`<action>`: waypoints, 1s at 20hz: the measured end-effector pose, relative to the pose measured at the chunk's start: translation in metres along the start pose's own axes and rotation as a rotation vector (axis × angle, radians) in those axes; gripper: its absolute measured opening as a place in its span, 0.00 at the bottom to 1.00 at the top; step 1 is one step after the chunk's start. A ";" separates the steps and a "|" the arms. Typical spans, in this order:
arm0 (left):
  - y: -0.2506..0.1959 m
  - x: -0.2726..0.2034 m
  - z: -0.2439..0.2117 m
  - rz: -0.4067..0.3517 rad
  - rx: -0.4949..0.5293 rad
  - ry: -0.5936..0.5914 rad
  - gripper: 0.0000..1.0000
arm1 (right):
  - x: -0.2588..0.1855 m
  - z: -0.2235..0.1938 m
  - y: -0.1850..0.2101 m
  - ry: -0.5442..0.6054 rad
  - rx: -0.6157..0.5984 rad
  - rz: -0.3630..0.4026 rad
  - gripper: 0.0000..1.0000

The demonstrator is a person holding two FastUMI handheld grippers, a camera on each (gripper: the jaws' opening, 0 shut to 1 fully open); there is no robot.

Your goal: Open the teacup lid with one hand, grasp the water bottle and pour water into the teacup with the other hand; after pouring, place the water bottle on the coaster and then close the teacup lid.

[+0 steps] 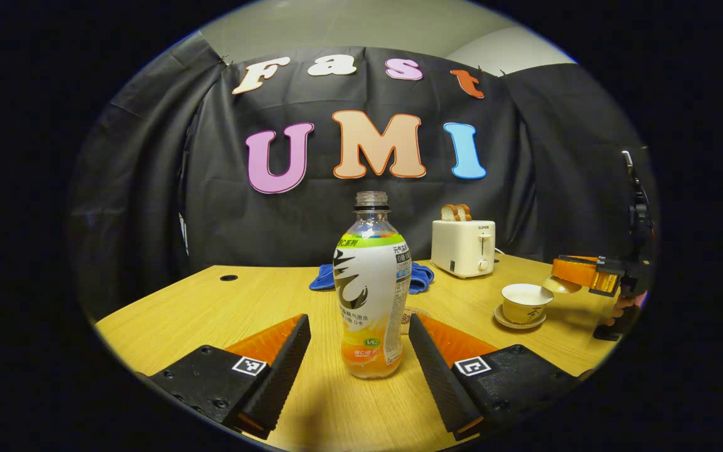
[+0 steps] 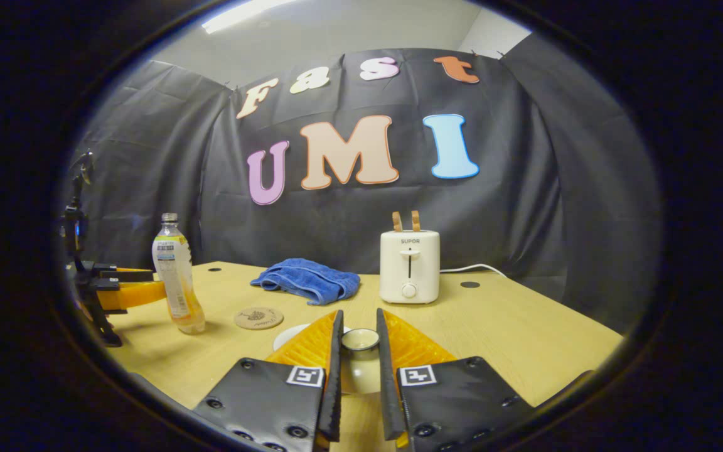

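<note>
Water bottle (image 1: pixel 371 289) upright on worktop (image 1: pixel 223 314), uncapped, between spread jaws of left gripper (image 1: pixel 359 333), neither touching it. Right gripper (image 2: pixel 359 342) pinching teacup lid (image 2: pixel 360 339), lifted right of bottle. Teacup (image 1: pixel 526 303) open on saucer (image 1: pixel 518 321). Coaster (image 2: pixel 258 317) just beside bottle.

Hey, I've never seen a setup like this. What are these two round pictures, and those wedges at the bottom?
A person holds a two-finger gripper in each hand. Each carries a camera looking along its own fingers, which are the wedges. The left gripper view shows the left gripper open, with an uncapped water bottle standing between its fingers. The right gripper view shows the right gripper shut on the teacup lid. On the wooden table stand the open teacup, a coaster, a blue towel and a toaster.
</note>
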State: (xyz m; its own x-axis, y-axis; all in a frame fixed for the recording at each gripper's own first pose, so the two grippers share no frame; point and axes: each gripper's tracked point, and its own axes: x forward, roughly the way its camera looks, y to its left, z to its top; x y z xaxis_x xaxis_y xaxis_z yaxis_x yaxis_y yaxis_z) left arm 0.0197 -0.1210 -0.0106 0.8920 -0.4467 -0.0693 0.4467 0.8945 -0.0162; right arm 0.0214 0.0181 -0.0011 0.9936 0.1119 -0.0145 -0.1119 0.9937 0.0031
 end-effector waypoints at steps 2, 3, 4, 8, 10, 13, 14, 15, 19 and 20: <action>-0.004 0.011 -0.002 -0.002 0.004 0.014 0.92 | -0.002 -0.001 -0.006 0.000 0.001 -0.012 0.30; -0.005 0.016 -0.003 0.000 0.006 0.021 0.92 | -0.003 0.000 -0.010 -0.001 0.000 -0.022 0.30; -0.005 0.020 -0.004 0.003 0.007 0.029 0.92 | -0.003 0.000 -0.013 0.000 0.001 -0.028 0.30; -0.008 0.038 -0.005 0.012 0.016 0.040 0.92 | -0.003 0.000 -0.019 -0.001 0.001 -0.040 0.30; -0.008 0.045 -0.005 0.021 0.029 0.051 0.92 | -0.004 0.000 -0.019 -0.001 0.000 -0.040 0.29; -0.009 0.051 -0.008 0.028 0.049 0.065 0.73 | -0.003 0.000 -0.018 -0.001 0.000 -0.040 0.29; -0.011 0.053 -0.010 0.034 0.058 0.074 0.69 | -0.003 0.000 -0.019 -0.001 0.000 -0.040 0.29; -0.011 0.053 -0.011 0.040 0.070 0.086 0.66 | -0.003 0.000 -0.019 -0.002 0.000 -0.042 0.29; -0.018 0.055 -0.009 0.054 0.181 0.084 0.58 | -0.002 0.001 -0.027 -0.004 -0.001 -0.065 0.29; -0.018 0.057 -0.009 0.071 0.252 0.096 0.58 | -0.002 0.001 -0.030 -0.004 -0.001 -0.073 0.30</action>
State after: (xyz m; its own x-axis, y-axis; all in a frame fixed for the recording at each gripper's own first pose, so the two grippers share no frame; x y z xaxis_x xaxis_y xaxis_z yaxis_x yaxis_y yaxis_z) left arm 0.0616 -0.1619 -0.0230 0.9163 -0.3688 -0.1559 0.3973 0.8857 0.2402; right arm 0.0227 -0.0122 -0.0002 0.9992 0.0391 -0.0103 -0.0390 0.9992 0.0017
